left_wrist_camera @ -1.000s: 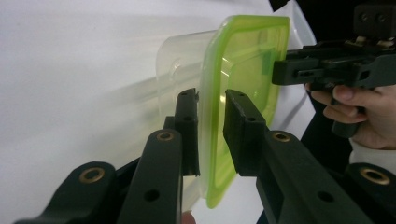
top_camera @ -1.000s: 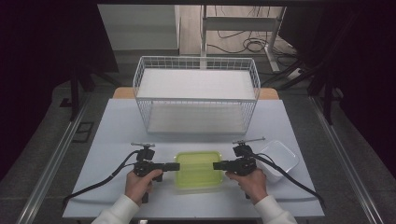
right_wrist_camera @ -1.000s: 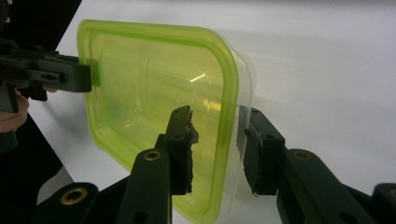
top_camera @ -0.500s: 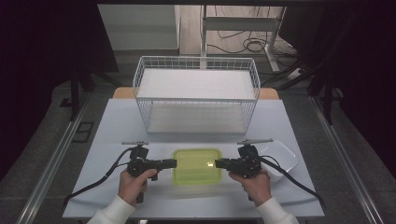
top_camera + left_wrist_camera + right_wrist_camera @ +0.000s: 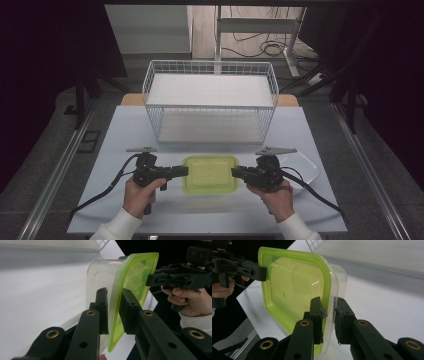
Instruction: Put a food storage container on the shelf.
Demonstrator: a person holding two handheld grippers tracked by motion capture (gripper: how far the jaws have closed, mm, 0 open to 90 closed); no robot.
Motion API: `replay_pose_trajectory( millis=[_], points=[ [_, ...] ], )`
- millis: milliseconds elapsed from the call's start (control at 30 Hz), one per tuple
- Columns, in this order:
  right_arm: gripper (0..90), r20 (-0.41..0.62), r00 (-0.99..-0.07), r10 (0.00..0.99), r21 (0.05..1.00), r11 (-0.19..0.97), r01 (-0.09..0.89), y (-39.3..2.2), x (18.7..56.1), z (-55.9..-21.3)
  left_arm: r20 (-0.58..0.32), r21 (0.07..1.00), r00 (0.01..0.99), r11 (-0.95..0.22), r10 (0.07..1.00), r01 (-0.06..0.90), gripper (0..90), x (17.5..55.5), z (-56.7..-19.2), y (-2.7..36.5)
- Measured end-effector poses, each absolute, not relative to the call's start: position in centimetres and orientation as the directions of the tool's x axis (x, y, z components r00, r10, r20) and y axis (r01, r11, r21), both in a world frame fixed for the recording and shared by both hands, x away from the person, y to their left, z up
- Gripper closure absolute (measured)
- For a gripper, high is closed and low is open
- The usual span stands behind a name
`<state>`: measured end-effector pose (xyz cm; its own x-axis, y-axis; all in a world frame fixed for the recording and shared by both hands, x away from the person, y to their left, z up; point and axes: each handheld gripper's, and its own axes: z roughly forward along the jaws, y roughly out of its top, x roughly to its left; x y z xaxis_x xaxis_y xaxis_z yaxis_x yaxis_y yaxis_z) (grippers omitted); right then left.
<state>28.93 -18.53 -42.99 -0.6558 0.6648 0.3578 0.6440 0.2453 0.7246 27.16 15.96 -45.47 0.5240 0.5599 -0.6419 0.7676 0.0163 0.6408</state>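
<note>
The clear container with the green lid point(image 5: 210, 174) hangs above the table's near middle point(image 5: 120, 135), gripped at both side rims. Left gripper point(image 5: 184, 171) is clamped on the left edge; right gripper point(image 5: 235, 173) has just been closing on the right edge. Wire basket point(image 5: 210, 102) stands well behind, open tabletop between.

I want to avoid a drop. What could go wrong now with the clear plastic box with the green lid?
1. The left gripper and right gripper pinch only the thin rim of the clear plastic box with the green lid, so it may slip out.
2. Gripped partly by its lid, the box could come loose.
3. It might hit the white wire basket ahead.
</note>
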Motion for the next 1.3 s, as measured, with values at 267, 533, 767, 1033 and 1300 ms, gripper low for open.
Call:
replay_pose_trajectory(
  millis=[267, 533, 767, 1033, 1300],
  points=[
    [77.0, 0.334, -0.678, 0.654, 0.759, 0.24, 0.605, -19.0, 28.7, -41.7, -0.621, 0.664, 0.549, 0.003, 0.559, 0.748, 78.2, 27.5, -44.0, 15.7],
    [76.7, 0.345, -0.686, 0.641, 0.776, 0.217, 0.593, -19.4, 29.0, -40.9, -0.6, 0.68, 0.563, -0.007, 0.568, 0.733, 78.6, 28.0, -43.0, 15.4],
    [76.4, 0.297, -0.717, 0.631, 0.805, 0.238, 0.543, -19.2, 29.0, -39.4, -0.59, 0.703, 0.579, 0.005, 0.563, 0.711, 78.6, 28.1, -41.6, 15.7],
    [76.3, 0.267, -0.737, 0.62, 0.837, 0.23, 0.497, -19.1, 29.9, -36.7, -0.571, 0.731, 0.599, 0.016, 0.561, 0.682, 78.6, 29.1, -39.0, 16.0],
    [76.4, 0.27, -0.739, 0.617, 0.845, 0.216, 0.489, -19.3, 31.1, -35.0, -0.568, 0.742, 0.608, 0.025, 0.555, 0.67, 78.7, 30.5, -37.5, 15.9]
  ],
)
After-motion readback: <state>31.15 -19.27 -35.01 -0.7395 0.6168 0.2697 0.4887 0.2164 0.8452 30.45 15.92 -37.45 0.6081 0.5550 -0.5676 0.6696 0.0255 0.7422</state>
